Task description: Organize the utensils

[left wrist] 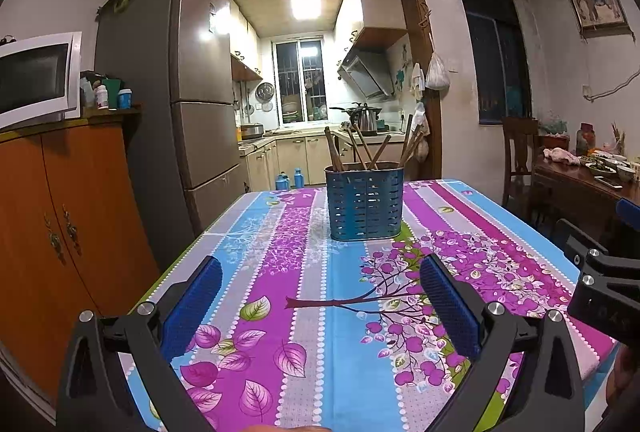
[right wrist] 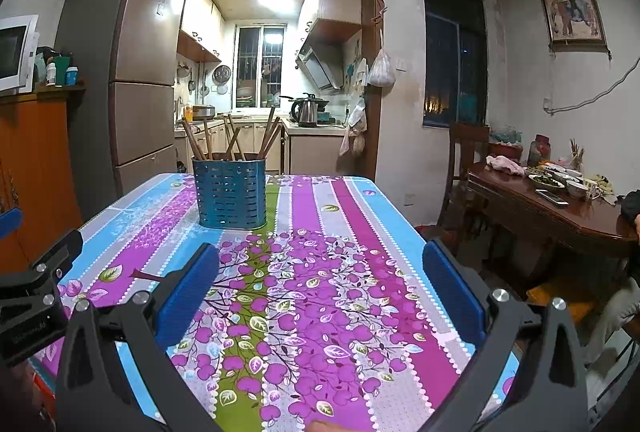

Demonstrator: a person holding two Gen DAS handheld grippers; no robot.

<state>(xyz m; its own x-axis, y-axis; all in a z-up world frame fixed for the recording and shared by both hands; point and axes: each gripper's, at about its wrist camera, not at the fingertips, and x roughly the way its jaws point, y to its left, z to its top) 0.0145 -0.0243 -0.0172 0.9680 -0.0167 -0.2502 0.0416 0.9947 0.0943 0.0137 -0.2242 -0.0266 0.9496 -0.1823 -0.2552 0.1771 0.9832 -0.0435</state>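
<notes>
Chopsticks (left wrist: 362,148) all sit upright in the blue holder (left wrist: 364,204) mid-tabletop (left wrist: 312,312), left gripper (left wrist: 320,308) and right gripper (right wrist: 320,296) both spread wide holding nothing, so either just starting or already done, honestly can't say.

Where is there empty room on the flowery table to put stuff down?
Almost everywhere: only the blue utensil holder stands on the tablecloth, near the far end. The stretch between it and the open left gripper and right gripper is bare.

One blue utensil holder (left wrist: 364,204), roughly eight wooden chopsticks (left wrist: 362,148) (some overlapping), two grippers.
</notes>
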